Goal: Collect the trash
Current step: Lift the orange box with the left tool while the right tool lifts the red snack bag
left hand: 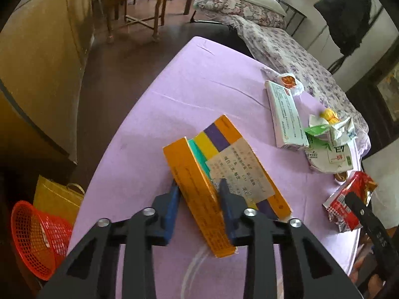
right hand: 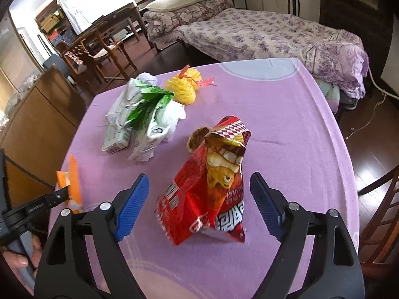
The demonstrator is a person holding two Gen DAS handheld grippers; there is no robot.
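Meanwhile the left gripper [left hand: 199,186] is pinching the stiff orange medicine box [left hand: 199,199] by its narrow side near the table's [right hand: 286,114] left edge; the right gripper [right hand: 199,189] is gaping around the light, crinkly red snack bag [right hand: 209,189], best squeezed mid-body.

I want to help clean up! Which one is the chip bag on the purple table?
Find the purple table in front of the flowery bed. On its near side, the chip bag stands between the open right gripper fingers. It is the only red, crinkly bag with a yellow cartoon face; its neighbours are white-and-green packets and a yellow net.
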